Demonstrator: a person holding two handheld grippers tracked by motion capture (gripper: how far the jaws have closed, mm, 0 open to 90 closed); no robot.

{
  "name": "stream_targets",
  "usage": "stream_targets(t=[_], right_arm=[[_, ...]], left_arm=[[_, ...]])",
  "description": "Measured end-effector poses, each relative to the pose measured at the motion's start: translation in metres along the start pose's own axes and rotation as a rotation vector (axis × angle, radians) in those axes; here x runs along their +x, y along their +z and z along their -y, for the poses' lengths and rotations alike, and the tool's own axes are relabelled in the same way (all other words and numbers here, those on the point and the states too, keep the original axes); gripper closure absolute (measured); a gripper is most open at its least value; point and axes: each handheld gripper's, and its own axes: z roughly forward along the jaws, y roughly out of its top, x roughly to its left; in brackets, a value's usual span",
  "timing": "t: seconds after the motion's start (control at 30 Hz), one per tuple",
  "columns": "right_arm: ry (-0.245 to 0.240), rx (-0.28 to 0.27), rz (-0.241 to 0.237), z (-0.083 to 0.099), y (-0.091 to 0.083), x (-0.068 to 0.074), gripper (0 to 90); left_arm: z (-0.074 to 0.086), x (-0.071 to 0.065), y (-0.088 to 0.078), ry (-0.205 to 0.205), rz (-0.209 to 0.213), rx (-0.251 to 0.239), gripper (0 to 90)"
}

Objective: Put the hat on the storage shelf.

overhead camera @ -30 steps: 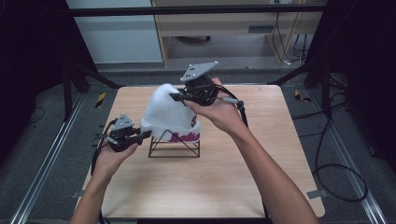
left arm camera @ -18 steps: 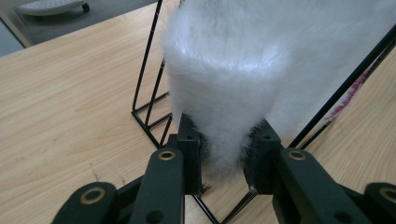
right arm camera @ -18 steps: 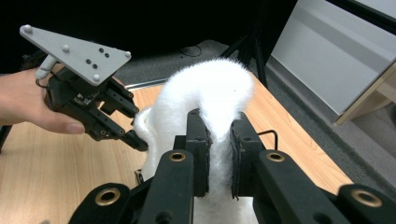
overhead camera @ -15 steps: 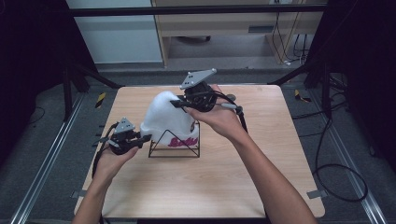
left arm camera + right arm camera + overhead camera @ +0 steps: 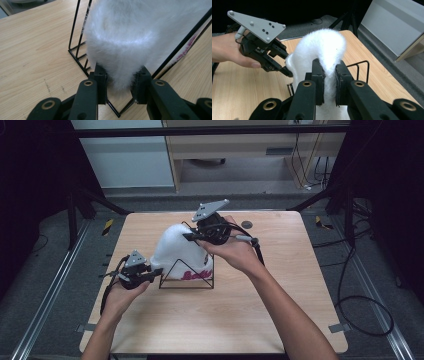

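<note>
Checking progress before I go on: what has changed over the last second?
The left gripper sank slightly, drawing the white fluffy item's lower edge down the black wire rack. The right gripper stayed clamped on its top; the rack kept its place.

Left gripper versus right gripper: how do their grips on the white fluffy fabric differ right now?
The left gripper pinches the white fluffy fabric low, at its bottom edge beside the black wire rack; the right gripper clamps it high, near the top. In the high view, the left gripper sits nearer the table than the raised right one. Both are shut on the fabric.
</note>
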Motion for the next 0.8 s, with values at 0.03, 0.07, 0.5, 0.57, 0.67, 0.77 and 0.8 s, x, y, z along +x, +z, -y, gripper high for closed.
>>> stream_targets(t=[0.03, 0.07, 0.5, 0.57, 0.67, 0.77, 0.8], right_arm=[[0.0, 0.002, -0.003, 0.0, 0.0, 0.0, 81.0], [-0.002, 0.006, -0.003, 0.001, 0.001, 0.001, 81.0], [0.005, 0.026, -0.011, 0.007, 0.007, 0.004, 81.0], [0.005, 0.026, -0.012, 0.007, 0.007, 0.004, 81.0], [0.002, 0.029, -0.015, 0.007, 0.008, 0.004, 81.1], [0.002, 0.029, -0.018, 0.008, 0.01, 0.006, 81.1], [0.002, 0.033, -0.02, 0.008, 0.011, 0.007, 81.1]], left_arm=[[0.001, 0.0, 0.0, -0.001, 0.001, 0.001, 69.8], [0.003, -0.001, 0.001, -0.001, 0.003, 0.003, 69.8], [0.009, 0.0, 0.005, -0.006, 0.007, 0.021, 69.1], [0.009, 0.0, 0.005, -0.007, 0.007, 0.022, 69.0], [0.01, 0.001, 0.005, -0.01, 0.009, 0.025, 67.7], [0.013, 0.002, 0.006, -0.015, 0.015, 0.027, 67.1], [0.014, 0.001, 0.006, -0.016, 0.018, 0.029, 66.4]])
